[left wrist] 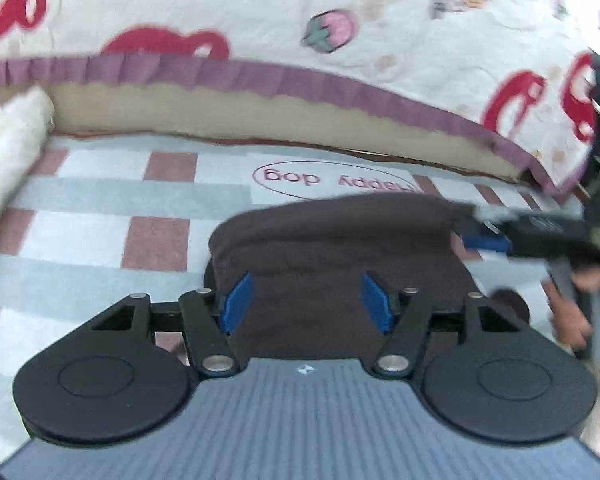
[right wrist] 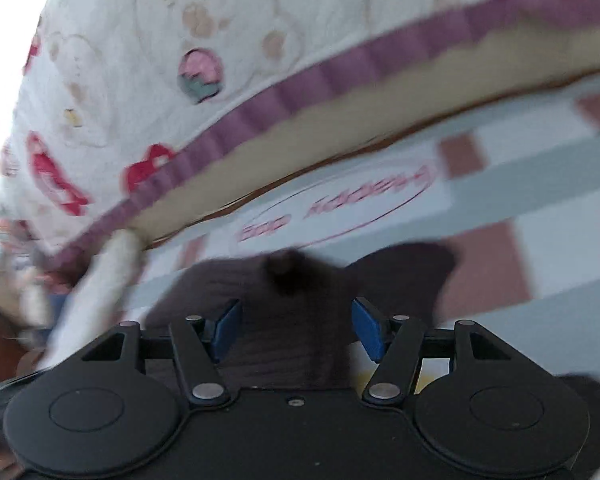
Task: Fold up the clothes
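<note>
Checked sheet (left wrist: 100, 216); brown garment (left wrist: 340, 240) beneath open left claw (left wrist: 307, 300), untouched.

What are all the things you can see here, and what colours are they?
brown garment: one, dark brown, folded on the checked sheet, straight ahead of both grippers
checked sheet: one, white, grey and dusty red squares, with a red oval bearing writing; under the garment
quilt: one, white with red shapes and a pink strawberry, purple frilled edge; behind the sheet
cream cloth: one, off-white, rolled, at the left edge of the left wrist view
left gripper: one, black with blue pads, jaws apart above the garment
right gripper: one, black with blue pads, jaws apart
hand: one, on the right gripper's handle
</note>
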`<action>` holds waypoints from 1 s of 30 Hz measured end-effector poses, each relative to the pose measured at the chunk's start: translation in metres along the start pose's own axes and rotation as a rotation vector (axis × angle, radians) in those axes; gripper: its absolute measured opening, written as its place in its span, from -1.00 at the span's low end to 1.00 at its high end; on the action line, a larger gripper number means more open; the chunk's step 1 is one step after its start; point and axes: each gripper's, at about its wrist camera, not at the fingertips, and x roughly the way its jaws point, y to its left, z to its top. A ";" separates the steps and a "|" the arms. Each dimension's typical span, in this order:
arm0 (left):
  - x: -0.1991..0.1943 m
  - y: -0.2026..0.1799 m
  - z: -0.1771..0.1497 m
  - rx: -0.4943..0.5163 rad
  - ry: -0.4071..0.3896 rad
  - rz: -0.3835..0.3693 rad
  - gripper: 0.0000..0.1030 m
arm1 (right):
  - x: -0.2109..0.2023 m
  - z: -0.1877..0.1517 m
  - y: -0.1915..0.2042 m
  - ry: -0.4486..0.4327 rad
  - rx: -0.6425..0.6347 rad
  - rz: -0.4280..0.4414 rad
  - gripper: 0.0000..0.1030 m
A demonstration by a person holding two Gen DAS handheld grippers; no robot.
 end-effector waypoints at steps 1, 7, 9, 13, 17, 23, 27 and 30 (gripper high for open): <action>0.014 0.007 0.005 -0.035 -0.003 0.019 0.17 | 0.003 -0.002 -0.001 0.027 0.002 0.043 0.35; 0.065 0.026 0.021 -0.164 -0.008 0.022 0.18 | 0.040 -0.005 0.014 0.070 -0.151 -0.019 0.62; 0.073 0.022 0.022 -0.148 0.006 0.009 0.22 | 0.039 -0.003 0.015 0.022 -0.184 -0.020 0.17; 0.079 0.004 0.016 -0.013 0.035 0.031 0.35 | 0.040 0.009 0.009 -0.040 -0.175 -0.006 -0.59; 0.101 -0.001 0.013 0.059 0.145 0.093 0.58 | 0.042 0.018 0.002 -0.072 -0.139 0.012 -0.76; 0.115 0.006 0.016 -0.039 0.139 0.083 -0.09 | 0.042 0.019 -0.009 -0.062 -0.099 0.046 -0.75; 0.107 -0.001 0.026 0.036 0.078 0.118 -0.58 | 0.045 0.021 -0.014 -0.045 -0.059 0.096 -0.73; 0.098 0.007 0.031 -0.036 0.016 0.107 -0.60 | 0.050 0.022 -0.017 -0.024 -0.038 0.105 -0.73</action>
